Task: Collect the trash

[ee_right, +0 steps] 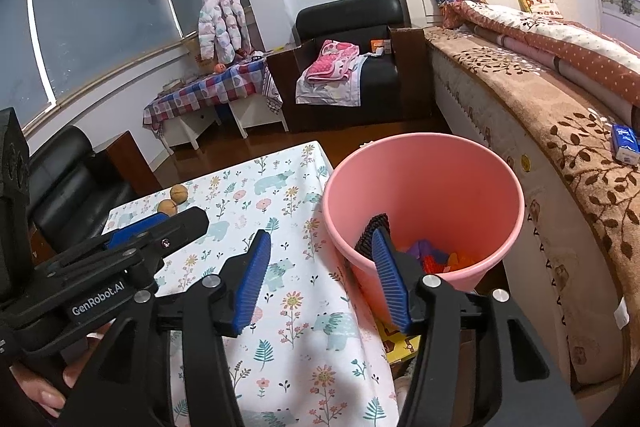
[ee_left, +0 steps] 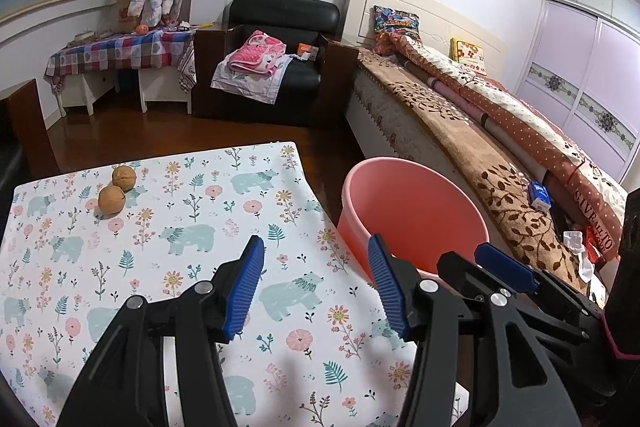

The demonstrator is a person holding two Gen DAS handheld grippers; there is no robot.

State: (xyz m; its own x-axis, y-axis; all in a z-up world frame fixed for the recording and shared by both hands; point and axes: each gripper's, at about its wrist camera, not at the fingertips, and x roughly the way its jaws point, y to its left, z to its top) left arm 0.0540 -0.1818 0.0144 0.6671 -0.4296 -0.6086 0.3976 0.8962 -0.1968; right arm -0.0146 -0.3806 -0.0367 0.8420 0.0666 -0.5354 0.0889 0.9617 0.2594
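Observation:
A pink bin [ee_left: 416, 211] [ee_right: 432, 183] stands on the floor off the right edge of the table [ee_left: 168, 267] [ee_right: 288, 311], which wears a bear-and-flower cloth. Colourful scraps [ee_right: 438, 259] and a black ribbed piece [ee_right: 374, 229] lie in the bin's bottom. Two brown walnuts [ee_left: 118, 189] [ee_right: 173, 201] rest at the table's far left corner. My left gripper [ee_left: 316, 243] hovers open and empty over the table's right part. My right gripper [ee_right: 320, 237] is open and empty, straddling the table edge and the bin's near rim.
A bed with a brown throw [ee_left: 460, 131] [ee_right: 560, 131] runs along the right, close behind the bin, with a blue tissue pack [ee_left: 540, 195] [ee_right: 625, 143] on it. A black armchair [ee_left: 280, 39] with pink cloth stands at the back. Another dark seat [ee_right: 72, 183] sits left of the table.

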